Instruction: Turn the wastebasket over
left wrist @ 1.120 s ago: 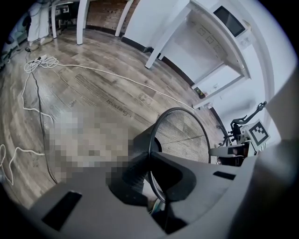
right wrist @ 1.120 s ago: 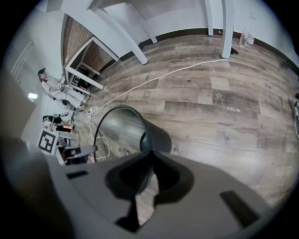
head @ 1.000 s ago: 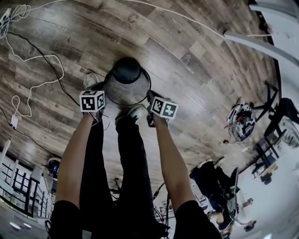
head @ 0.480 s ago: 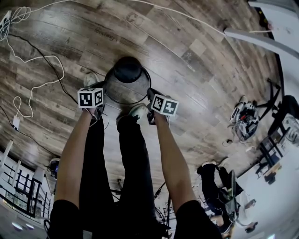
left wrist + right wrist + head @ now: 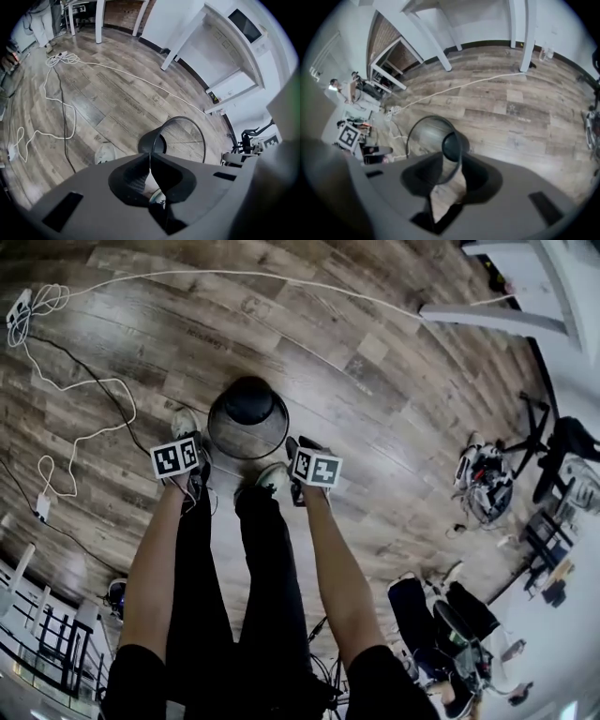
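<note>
Arms down; left claw (image 5: 150,157) clamped on wastebasket (image 5: 183,136), right claw (image 5: 452,161) parted.

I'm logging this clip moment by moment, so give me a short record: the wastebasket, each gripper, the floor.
object: black wire-mesh wastebasket
pose: tipped, open rim toward the person, dark base pointing away
left gripper: shut on the rim
right gripper: rim runs between its jaws, floor shows in the gap; grip cannot be told
floor: wood planks
shoe: on the floor beside the wastebasket
wastebasket touching floor: cannot tell
</note>
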The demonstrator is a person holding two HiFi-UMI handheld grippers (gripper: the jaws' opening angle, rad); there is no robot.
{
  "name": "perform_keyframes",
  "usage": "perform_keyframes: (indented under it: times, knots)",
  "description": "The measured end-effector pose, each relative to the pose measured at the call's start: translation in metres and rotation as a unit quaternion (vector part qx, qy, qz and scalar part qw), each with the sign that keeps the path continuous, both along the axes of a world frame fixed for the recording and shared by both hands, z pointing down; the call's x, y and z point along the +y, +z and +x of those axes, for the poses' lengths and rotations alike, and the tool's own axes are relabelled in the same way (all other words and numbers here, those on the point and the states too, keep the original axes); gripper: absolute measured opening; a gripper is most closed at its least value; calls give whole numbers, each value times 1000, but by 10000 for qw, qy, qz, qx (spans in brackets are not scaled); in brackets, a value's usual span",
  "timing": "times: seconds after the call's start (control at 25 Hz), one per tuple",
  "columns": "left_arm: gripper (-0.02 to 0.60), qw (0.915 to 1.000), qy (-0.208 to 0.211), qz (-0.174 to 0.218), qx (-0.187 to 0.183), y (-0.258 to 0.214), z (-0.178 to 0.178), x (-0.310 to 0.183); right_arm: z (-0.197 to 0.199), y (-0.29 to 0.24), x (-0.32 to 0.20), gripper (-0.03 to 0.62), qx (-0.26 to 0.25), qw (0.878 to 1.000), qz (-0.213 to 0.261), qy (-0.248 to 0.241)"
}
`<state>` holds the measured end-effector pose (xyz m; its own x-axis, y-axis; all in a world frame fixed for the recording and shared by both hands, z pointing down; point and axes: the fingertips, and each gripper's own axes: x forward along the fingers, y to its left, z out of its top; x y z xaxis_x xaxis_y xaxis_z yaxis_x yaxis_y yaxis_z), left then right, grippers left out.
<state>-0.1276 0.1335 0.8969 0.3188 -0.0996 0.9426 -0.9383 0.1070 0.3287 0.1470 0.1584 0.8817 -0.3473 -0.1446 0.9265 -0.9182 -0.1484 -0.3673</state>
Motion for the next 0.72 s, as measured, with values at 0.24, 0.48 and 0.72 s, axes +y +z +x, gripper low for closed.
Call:
perform_keyframes:
  times: [0.24, 0.48, 0.72]
  knots:
    - [34, 9986, 421, 291, -139, -104, 0, -11, -5, -111, -21, 58, -126, 9968, 547, 571]
    - [32, 9836, 1222, 1301, -275, -252, 28, -17, 1, -236, -16, 35, -166, 9898, 925, 1069]
    - [32, 9500, 1433, 2775, -2, -402, 50, -55, -1, -376, -48, 32, 43, 9717, 2164, 949]
